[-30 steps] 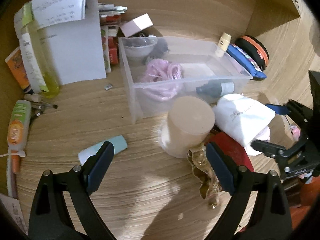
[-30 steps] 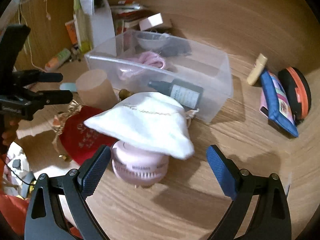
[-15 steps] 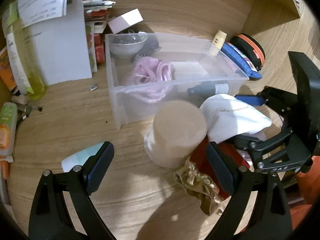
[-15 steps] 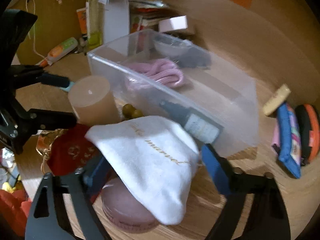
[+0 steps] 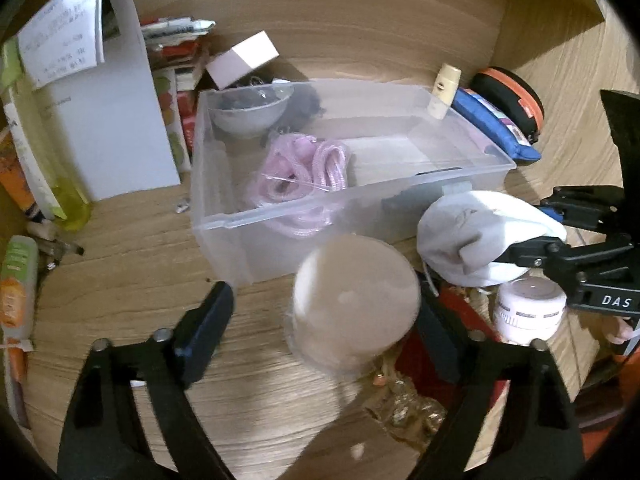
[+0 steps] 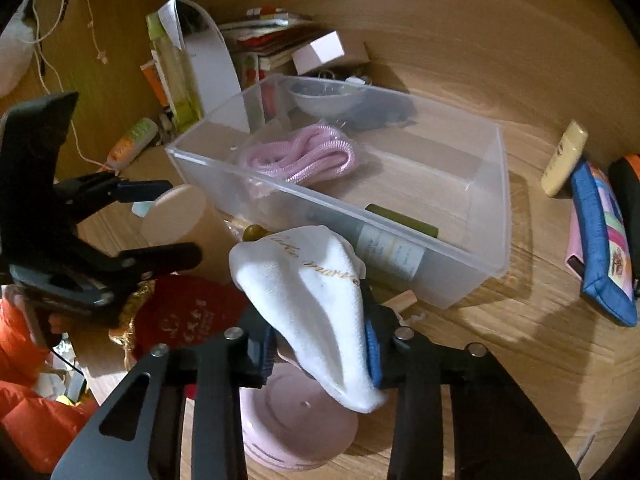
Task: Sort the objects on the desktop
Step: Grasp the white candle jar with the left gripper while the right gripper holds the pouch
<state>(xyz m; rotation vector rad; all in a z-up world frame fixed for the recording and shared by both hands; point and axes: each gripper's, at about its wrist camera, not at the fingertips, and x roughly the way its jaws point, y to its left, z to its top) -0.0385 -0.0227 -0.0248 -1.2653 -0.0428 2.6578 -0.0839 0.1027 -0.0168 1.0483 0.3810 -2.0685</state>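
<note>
A clear plastic bin [image 5: 224,216] [image 6: 496,184] holds a pink cord [image 6: 304,156], a small bowl [image 6: 328,98] and a dark bottle [image 6: 392,246]. My right gripper [image 6: 320,344] is shut on a white cloth pouch [image 6: 316,296] [image 5: 476,236] and holds it above a round pink jar [image 6: 296,428] [image 5: 528,312]. My left gripper [image 5: 324,316] is open around a beige cylinder [image 5: 354,300] [image 6: 176,216] that stands in front of the bin. A red pouch [image 6: 180,320] lies beside the cylinder.
A white folder [image 5: 116,120], bottles [image 5: 20,280] and boxes [image 5: 244,58] crowd the back left. A blue pouch [image 6: 600,240], an orange-rimmed case [image 5: 508,96] and a cream tube [image 6: 564,156] lie right of the bin. Orange clutter [image 6: 32,412] sits at the near left.
My right gripper has closed on the white pouch and lifted it off the pink jar. My left gripper has moved forward so its fingers flank the beige cylinder.
</note>
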